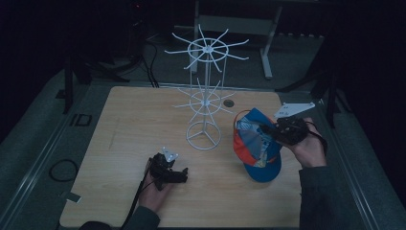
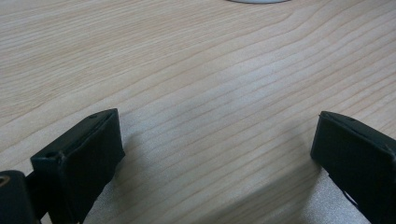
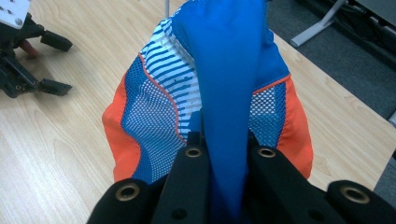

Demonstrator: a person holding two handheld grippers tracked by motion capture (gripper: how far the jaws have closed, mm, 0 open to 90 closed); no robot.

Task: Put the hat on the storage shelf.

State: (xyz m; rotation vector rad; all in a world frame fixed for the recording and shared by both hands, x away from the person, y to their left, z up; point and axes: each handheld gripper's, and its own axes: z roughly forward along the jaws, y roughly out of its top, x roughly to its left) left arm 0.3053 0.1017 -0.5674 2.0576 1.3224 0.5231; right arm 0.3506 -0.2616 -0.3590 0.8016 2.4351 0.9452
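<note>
You have the cap (image 1: 256, 146) pinched in your right gripper (image 1: 280, 130), lifted just right of the rack (image 1: 206, 76); hanging it on a prong looks next, needing a raise and reach. It's blue, orange-panelled, meshed. Your left gripper (image 1: 173, 173) rests released, near the rack's base.

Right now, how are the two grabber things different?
The left gripper is open, jaws wide apart over bare table, holding nothing. The right gripper is shut on the cap, pinching its blue fabric. The left sits low by the tabletop; the right is raised, lifting the cap. Both are black.
</note>
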